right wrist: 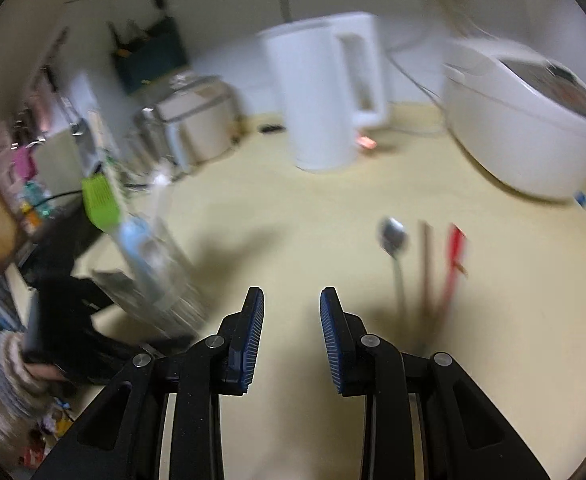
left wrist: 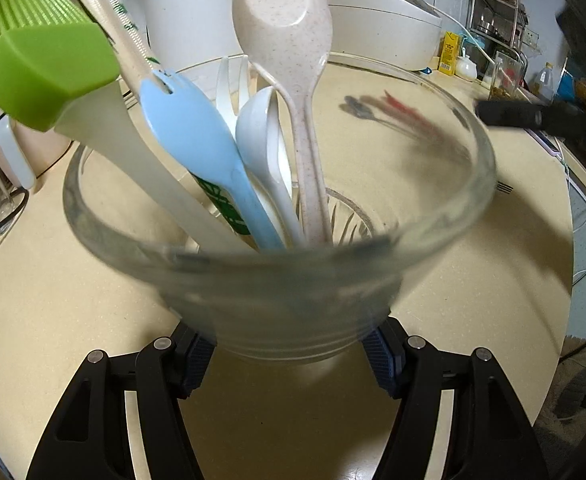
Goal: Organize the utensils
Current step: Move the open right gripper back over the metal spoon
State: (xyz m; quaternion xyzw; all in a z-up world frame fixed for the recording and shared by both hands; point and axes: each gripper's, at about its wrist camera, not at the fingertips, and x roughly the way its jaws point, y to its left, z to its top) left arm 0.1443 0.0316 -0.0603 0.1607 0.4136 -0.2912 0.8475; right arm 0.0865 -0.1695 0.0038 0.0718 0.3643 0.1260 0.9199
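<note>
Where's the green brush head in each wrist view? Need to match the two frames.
Left wrist: green brush head fills the upper left, sticking up out of the glass jar clamped between the left fingers.
Right wrist: the same brush head sits small and blurred at left centre, above the jar.
Shared landmark: white kettle standing behind on the counter.

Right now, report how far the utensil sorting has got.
Done: several spoons, a blue fork and a green brush stand in the glass. In hand: the left gripper holds the glass; the right gripper is empty. Left: a metal spoon and chopsticks on the counter.
</note>
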